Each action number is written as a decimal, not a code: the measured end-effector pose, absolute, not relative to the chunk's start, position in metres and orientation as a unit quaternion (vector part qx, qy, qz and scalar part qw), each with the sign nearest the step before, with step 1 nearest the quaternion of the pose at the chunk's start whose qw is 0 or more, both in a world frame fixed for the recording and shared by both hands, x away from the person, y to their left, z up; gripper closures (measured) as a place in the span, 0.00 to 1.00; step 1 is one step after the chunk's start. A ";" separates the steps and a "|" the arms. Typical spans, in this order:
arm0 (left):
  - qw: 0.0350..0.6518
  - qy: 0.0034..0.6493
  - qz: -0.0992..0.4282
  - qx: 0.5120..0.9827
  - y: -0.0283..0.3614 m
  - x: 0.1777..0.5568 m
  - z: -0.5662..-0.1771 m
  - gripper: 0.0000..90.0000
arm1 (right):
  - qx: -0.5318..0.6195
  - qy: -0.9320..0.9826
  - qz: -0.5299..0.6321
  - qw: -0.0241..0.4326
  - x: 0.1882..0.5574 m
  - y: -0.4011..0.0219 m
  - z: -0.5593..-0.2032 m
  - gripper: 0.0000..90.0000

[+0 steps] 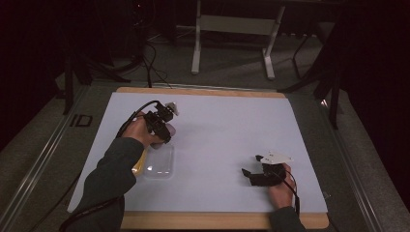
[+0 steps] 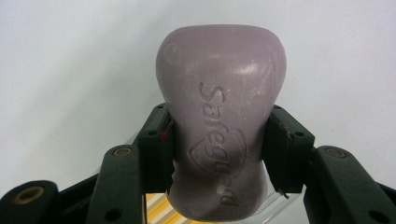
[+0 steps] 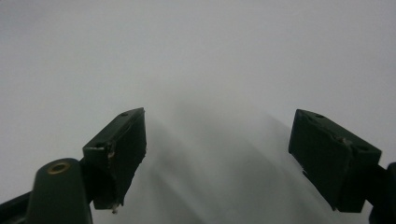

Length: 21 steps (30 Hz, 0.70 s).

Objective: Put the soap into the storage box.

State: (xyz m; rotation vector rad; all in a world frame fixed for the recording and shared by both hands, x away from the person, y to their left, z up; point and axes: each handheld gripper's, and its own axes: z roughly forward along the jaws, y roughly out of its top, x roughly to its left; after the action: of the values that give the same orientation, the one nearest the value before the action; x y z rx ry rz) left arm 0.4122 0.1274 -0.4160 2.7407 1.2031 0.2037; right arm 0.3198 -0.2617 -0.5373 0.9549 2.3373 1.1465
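soap bar (image 2: 219,135) | lilac, embossed lettering | clamped mid-body, off the table | apparently above clear tray (image 1: 159,163)

Matt waxy soap bar (image 2: 219,130), clear glossy plastic tray (image 1: 159,163), wood table edge (image 1: 193,221)

Bare white worktop (image 1: 227,130) is lying open from the centre out to 12 and 3 o'clock, offering unobstructed passage. At 9 o'clock the left gripper (image 1: 167,131), clamping a purple soap bar (image 2: 219,126), is occupying the space directly above the far end of a clear plastic tray (image 1: 159,162). At 4 o'clock the right gripper (image 1: 249,173) is resting low with its jaws spread, facing open worktop toward the tray.
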 end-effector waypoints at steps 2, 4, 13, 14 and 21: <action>0.071 0.400 0.068 0.911 0.127 0.412 -0.416 0.56 | 0.339 0.829 0.406 0.183 0.320 -0.262 -0.537 0.21; 0.069 0.405 0.067 0.909 0.134 0.412 -0.416 0.56 | 0.338 0.829 0.405 0.184 0.320 -0.261 -0.537 0.21; 0.073 0.420 0.065 0.902 0.148 0.411 -0.418 0.56 | 0.338 0.830 0.404 0.183 0.320 -0.261 -0.537 0.21; 0.073 0.420 0.063 0.902 0.150 0.411 -0.418 0.56 | 0.339 0.830 0.404 0.183 0.320 -0.261 -0.537 0.21; 0.075 0.437 0.061 0.894 0.163 0.410 -0.421 0.56 | 0.338 0.830 0.404 0.183 0.320 -0.261 -0.537 0.21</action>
State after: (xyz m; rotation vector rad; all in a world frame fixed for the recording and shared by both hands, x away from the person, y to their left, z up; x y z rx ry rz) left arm 0.4100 0.1633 -0.4206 2.6830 1.3117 0.1816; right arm 0.3199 -0.2612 -0.5373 0.9545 2.3412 1.1384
